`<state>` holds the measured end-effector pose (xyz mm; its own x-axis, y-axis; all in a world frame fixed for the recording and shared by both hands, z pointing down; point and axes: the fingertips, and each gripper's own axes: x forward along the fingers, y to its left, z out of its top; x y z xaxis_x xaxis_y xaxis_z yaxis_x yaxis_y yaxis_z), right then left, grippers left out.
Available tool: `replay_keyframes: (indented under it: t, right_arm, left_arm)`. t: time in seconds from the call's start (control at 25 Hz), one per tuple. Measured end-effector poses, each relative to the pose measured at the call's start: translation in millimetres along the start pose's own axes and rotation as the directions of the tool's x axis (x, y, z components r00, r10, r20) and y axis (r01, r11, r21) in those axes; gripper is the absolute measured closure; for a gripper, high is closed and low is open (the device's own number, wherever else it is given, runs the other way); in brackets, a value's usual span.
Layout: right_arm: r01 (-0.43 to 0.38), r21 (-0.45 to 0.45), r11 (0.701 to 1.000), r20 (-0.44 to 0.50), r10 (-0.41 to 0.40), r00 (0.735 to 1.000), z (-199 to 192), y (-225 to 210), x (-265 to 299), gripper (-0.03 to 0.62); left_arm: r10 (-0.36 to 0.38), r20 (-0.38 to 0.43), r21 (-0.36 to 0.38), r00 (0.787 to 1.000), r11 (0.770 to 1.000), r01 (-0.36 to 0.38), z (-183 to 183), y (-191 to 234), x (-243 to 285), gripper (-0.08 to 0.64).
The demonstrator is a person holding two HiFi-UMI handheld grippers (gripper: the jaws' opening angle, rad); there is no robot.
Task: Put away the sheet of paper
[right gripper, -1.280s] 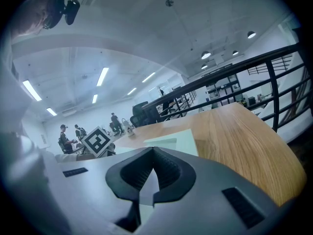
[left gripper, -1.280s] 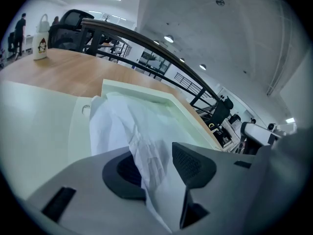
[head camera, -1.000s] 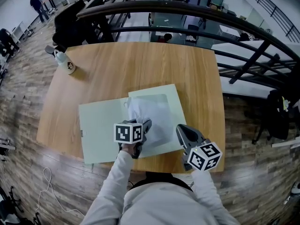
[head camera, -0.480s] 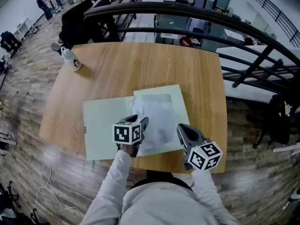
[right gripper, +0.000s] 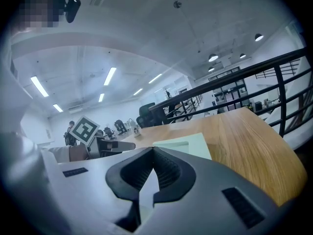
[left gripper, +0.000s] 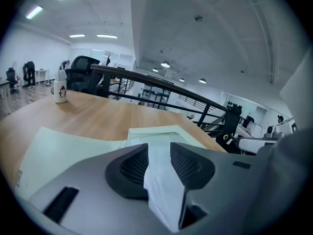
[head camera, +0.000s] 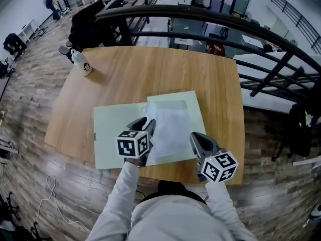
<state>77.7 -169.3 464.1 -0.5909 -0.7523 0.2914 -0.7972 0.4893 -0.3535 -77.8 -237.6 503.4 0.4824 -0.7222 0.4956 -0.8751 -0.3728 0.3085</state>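
A white sheet of paper lies on the right half of an open pale green folder on the wooden table. My left gripper is at the sheet's left edge. In the left gripper view its jaws are closing, with a raised strip of the paper between the pads, which still stand apart. My right gripper hovers at the sheet's near right corner. Its jaws meet at the tips with nothing between them, and the folder lies beyond.
A small white bottle stands at the table's far left corner, also seen in the left gripper view. A dark chair sits behind it. A black railing curves behind and to the right of the table.
The left gripper has shifted a little left and tilted toward the sheet's left edge. The paper now lies flatter on the folder. The right gripper has stayed in place.
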Motion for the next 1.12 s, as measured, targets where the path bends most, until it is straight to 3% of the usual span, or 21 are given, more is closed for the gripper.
replay_keyframes:
  t: [0.4, 1.12]
  right_arm:
    - [0.017, -0.040, 0.999, 0.015, -0.016, 1.000, 4, 11, -5, 0.565]
    - [0.048, -0.099, 0.994, 0.043, -0.044, 0.998, 14, 29, -9, 0.565]
  left_arm:
    - [0.052, 0.154, 0.139, 0.987, 0.987, -0.074, 34, -4, -46, 0.479]
    - [0.060, 0.317, 0.199, 0.947, 0.972, -0.128, 43, -4, -121, 0.541]
